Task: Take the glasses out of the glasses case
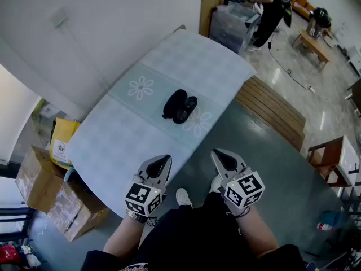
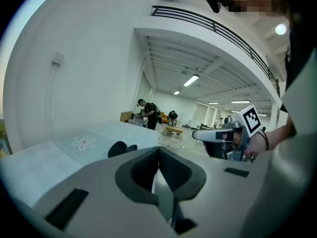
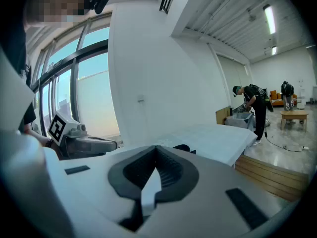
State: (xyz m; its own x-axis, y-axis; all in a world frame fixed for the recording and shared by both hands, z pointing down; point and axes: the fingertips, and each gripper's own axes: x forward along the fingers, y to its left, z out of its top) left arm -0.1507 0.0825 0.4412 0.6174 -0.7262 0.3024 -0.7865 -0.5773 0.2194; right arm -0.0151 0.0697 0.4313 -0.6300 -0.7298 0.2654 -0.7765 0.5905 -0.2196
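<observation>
A black glasses case (image 1: 179,106) lies in the middle of the table (image 1: 124,134), which has a pale blue cloth with daisy prints. It looks like two dark lobes side by side; whether it stands open is unclear, and no glasses show. My left gripper (image 1: 162,164) and right gripper (image 1: 221,156) hover side by side at the table's near edge, well short of the case, both shut and holding nothing. The case (image 2: 119,148) shows small beyond the closed jaws in the left gripper view. In the right gripper view only a sliver of the case (image 3: 182,147) peeks over them.
Cardboard boxes (image 1: 51,193) and a yellow bag (image 1: 63,143) sit on the floor to the left of the table. A slatted wooden platform (image 1: 276,114) runs along its right side. A person (image 1: 269,7) stands past the far end. A wooden stool (image 1: 334,161) is at the right.
</observation>
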